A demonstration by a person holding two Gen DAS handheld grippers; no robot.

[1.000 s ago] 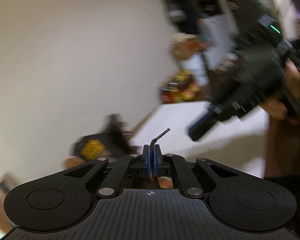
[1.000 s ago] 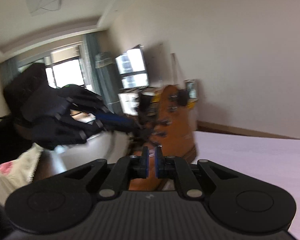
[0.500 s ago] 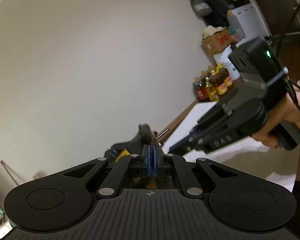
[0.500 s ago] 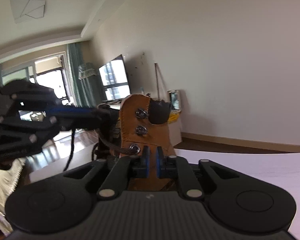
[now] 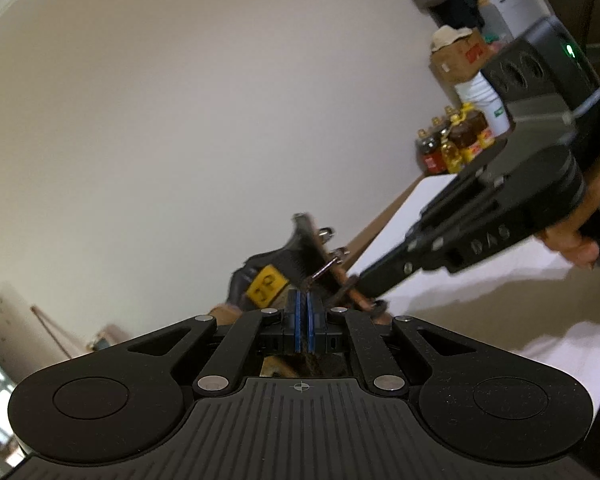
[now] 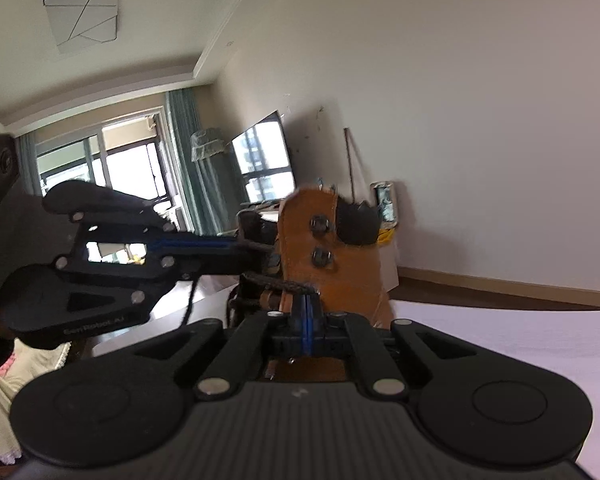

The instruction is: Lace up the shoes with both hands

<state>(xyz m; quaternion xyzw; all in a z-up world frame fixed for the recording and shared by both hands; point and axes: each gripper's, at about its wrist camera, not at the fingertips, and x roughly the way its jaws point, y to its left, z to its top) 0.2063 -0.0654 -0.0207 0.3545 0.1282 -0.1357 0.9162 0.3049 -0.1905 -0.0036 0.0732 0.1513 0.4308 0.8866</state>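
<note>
Right wrist view: boot lacing, roughly mid-way, top hooks still bare

Right wrist view first, since it shows the most. The tan boot [image 6: 332,264] stands upright on the white surface [image 6: 520,344], and everything here happens at its open front. The right hand-held gripper [image 6: 307,308] is pinched narrow on a stretch of dark lace [image 6: 288,286] just below the lower of the two metal hooks [image 6: 320,257] on the boot's upper flap. Both hooks I can see on that flap look empty, no lace around them. Lower on the boot there are some lace crossings, but they're dark and partly hidden, so I can't count how many rows are done.

From the left wrist view, the left hand-held gripper [image 5: 301,308] is also squeezed narrow, with lace running between its pads and the stiff lace tip [image 5: 320,273] poking out ahead, close to a hook on the boot's near flap. The boot's black tongue with its yellow tag [image 5: 266,286] sits just behind that tip. The right one comes in from the far side of the boot, with a person's hand [image 5: 576,240] around its handle.

My read: lower rows are probably in, and the upper hooks on both flaps plus any knot are still to do. Guessing it's past halfway, not near finished.
</note>
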